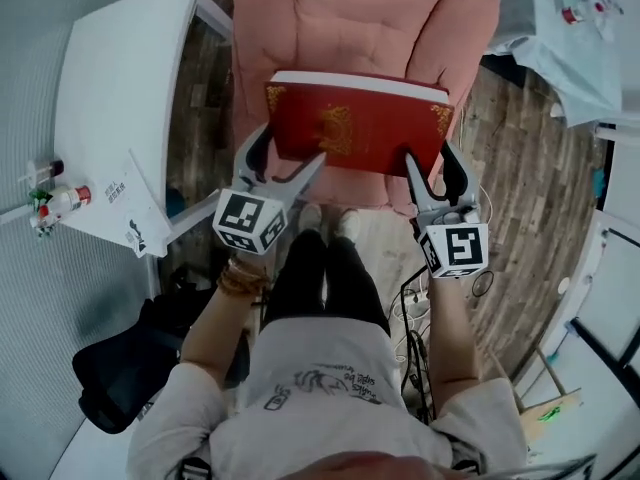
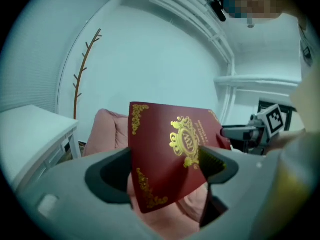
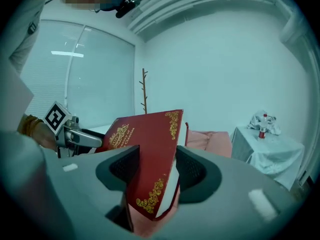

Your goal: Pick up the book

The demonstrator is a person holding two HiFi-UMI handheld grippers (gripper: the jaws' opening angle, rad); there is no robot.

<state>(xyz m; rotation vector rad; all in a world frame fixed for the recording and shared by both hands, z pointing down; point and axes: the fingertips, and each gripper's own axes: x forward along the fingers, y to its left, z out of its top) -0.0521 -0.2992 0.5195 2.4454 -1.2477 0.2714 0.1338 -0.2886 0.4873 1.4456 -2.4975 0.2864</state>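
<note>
Gripping with left gripper (image 1: 291, 164), jaws clamped on near-left corner of red book (image 1: 355, 123); gripping with right gripper (image 1: 428, 164), jaws clamped across near-right corner, cover and pages. Held aloft by 2 grips over front edge of pink armchair (image 1: 350, 18); white table (image 1: 120, 88) at left.

One red hardback book with gold ornament (image 1: 360, 128). Two grey handheld grippers: left gripper (image 1: 293, 146), right gripper (image 1: 428, 153); four jaws in all. Two white marker cubes with black squares, left cube (image 1: 250, 221) and right cube (image 1: 455, 250). One pink padded armchair (image 1: 350, 18). Two desks: white desk (image 1: 120, 78), cloth-covered desk (image 1: 570, 53). Two red-marked bottles clearly seen: one left bottle (image 1: 65, 200), one right bottle (image 1: 570, 14). One bare brown branch stand (image 2: 82, 69). Two pale shoes (image 1: 310, 216).
</note>
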